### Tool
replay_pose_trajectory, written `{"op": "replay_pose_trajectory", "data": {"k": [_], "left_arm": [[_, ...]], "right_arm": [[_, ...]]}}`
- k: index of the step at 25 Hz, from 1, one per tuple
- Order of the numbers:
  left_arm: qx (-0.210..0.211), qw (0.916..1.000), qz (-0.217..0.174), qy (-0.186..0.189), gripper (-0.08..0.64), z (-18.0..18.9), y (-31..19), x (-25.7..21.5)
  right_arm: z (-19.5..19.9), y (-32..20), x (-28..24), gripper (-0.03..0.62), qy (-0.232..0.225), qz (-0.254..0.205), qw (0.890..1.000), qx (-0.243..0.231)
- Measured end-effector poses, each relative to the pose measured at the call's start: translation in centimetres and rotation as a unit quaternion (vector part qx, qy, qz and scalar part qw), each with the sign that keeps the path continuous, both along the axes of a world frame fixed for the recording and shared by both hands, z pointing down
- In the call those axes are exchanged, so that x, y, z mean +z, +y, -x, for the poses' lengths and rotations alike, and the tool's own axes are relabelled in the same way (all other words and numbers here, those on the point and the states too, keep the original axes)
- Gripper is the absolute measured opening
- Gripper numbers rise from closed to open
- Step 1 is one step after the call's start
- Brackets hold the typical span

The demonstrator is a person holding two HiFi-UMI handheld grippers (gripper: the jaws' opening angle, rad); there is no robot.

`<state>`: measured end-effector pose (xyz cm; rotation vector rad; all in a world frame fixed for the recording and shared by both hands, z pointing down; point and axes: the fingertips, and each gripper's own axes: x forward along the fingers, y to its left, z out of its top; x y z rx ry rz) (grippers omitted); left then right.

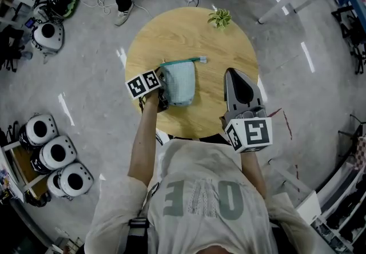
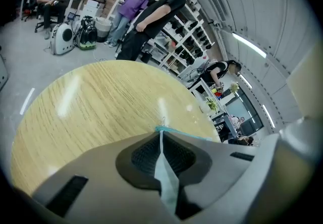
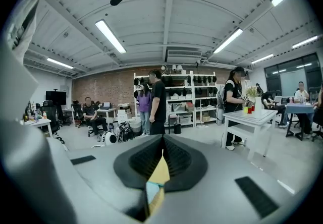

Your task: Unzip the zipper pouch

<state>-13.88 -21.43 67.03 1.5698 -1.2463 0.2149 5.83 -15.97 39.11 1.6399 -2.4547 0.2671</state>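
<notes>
Head view, steeply down: a person leans over a round wooden table [image 1: 171,30] with a gripper in each hand. The pale-blue zipper pouch [image 1: 178,82] lies flat just left of the table's middle, near the centre of the frame. The left gripper [image 1: 164,90] meets the pouch's left edge. The right gripper [image 1: 230,74] hangs over the table's lower right, well apart from the pouch, its tip pointing toward the top of the frame. A small potted plant [image 1: 220,17] stands near the table's far rim.

From overhead the grip itself cannot be made out. The left gripper view settles it: the pads are clamped on a thin fold of pale-blue fabric standing edge-on between them. The right gripper view shows jaws pressed together with nothing between the pads, and beyond them shelves [image 3: 174,99] and standing people [image 3: 158,102].

The pouch's teal zipper [image 1: 182,62] edge faces the top of the overhead frame. It runs left to right, rising slightly to the right, with the pull [image 1: 202,59] at the right end. The body looks a little longer top to bottom than across.
</notes>
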Motion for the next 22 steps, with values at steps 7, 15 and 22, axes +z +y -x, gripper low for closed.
{"op": "replay_pose_trajectory", "data": {"k": [7,15,22], "left_arm": [[0.009,0.9989,-0.046,-0.004,0.031,-0.4,-1.0,-3.5],[-0.005,0.9842,-0.177,-0.012,0.029,0.3,-4.5,-13.9],[-0.031,0.9547,-0.294,-0.03,0.029,2.4,-5.9,-24.1]], "right_arm": [[0.4,-0.4,-1.3,0.029,-0.004,-0.021,1.0,-0.009],[0.8,-1.0,-4.3,0.029,-0.022,-0.068,0.997,-0.019],[2.0,-1.9,-7.8,0.029,-0.036,-0.113,0.992,-0.042]]}}
